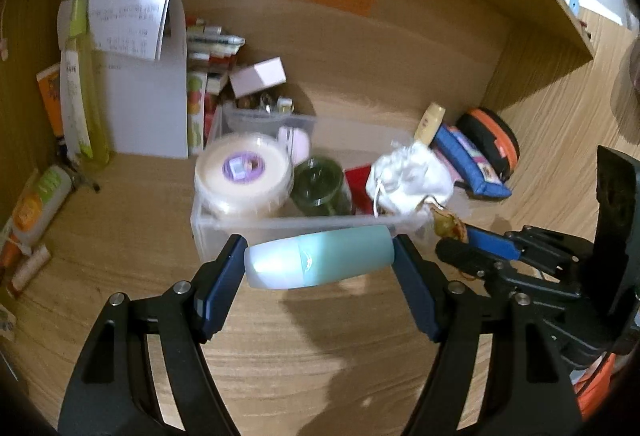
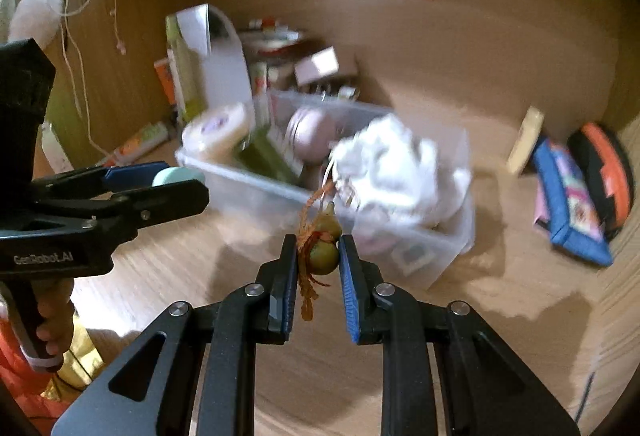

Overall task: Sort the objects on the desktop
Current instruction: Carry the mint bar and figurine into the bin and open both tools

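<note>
We hold a teal bottle [image 1: 320, 258] crosswise in the left gripper [image 1: 319, 261], its jaws pressed against both ends, low in the centre of the left wrist view. It hangs above the wooden surface [image 1: 132, 248], just in front of the clear plastic bin [image 1: 280, 224]. In the bin we see a round white tub [image 1: 243, 176], a green jar [image 1: 320, 186] and a crumpled white cloth bag [image 1: 410, 174]. Our right gripper [image 2: 318, 252] has its jaws narrowed onto a small green gourd charm [image 2: 323, 250] with an orange tassel [image 2: 307, 292], at the centre of the right wrist view, near the bin's front wall. At the right of that view, a blue pouch [image 2: 568, 204] and an orange-and-black case [image 2: 608, 172] lie on the surface.
</note>
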`<act>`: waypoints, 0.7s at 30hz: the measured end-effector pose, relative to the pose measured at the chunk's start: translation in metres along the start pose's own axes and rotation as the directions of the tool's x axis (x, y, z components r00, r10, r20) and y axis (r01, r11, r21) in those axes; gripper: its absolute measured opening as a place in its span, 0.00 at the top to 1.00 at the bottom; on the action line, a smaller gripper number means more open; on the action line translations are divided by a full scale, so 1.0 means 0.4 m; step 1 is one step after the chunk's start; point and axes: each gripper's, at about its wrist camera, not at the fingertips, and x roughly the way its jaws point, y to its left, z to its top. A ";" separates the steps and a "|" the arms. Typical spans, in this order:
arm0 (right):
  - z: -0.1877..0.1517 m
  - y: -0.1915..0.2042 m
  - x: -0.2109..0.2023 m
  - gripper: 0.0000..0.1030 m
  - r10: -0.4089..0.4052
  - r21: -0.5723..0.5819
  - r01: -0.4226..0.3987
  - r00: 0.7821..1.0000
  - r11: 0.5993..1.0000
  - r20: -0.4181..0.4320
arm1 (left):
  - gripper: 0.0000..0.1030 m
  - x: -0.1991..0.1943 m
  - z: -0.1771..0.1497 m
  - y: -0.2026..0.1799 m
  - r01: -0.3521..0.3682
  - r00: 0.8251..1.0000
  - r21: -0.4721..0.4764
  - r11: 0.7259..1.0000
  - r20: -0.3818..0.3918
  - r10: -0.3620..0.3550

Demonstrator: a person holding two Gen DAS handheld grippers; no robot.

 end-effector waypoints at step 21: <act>0.084 -0.027 0.057 0.83 0.029 0.012 -0.029 0.999 1.000 0.028 | 0.29 0.085 0.202 0.004 0.031 0.999 0.030 0.999 0.023 -0.032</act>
